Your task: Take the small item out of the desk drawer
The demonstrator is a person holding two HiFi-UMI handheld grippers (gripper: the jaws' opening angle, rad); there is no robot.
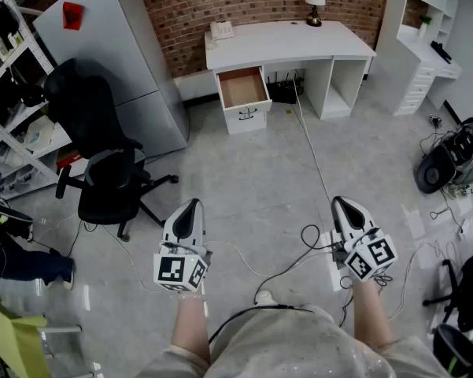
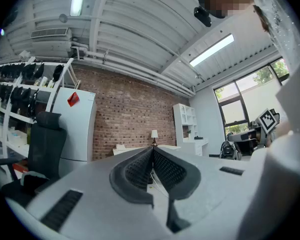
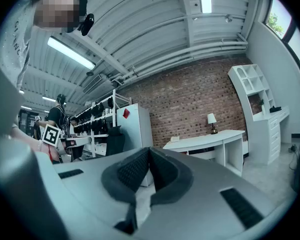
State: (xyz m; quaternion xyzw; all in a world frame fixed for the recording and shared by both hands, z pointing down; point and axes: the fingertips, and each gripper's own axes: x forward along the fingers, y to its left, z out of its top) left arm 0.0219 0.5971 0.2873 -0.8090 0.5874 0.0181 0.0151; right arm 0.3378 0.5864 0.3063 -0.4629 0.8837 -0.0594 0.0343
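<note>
Clenched and empty, the left gripper (image 1: 190, 207) and right gripper (image 1: 343, 205) hang level at the bottom of the frame, well apart from the white desk (image 1: 287, 38) at upper centre, whose drawer (image 1: 242, 87) stands pulled open. No small item can be made out inside from here. Best approach, I'd judge: walk in past the floor cable (image 1: 311, 152), part one gripper's jaws, then reach down into the drawer.
</note>
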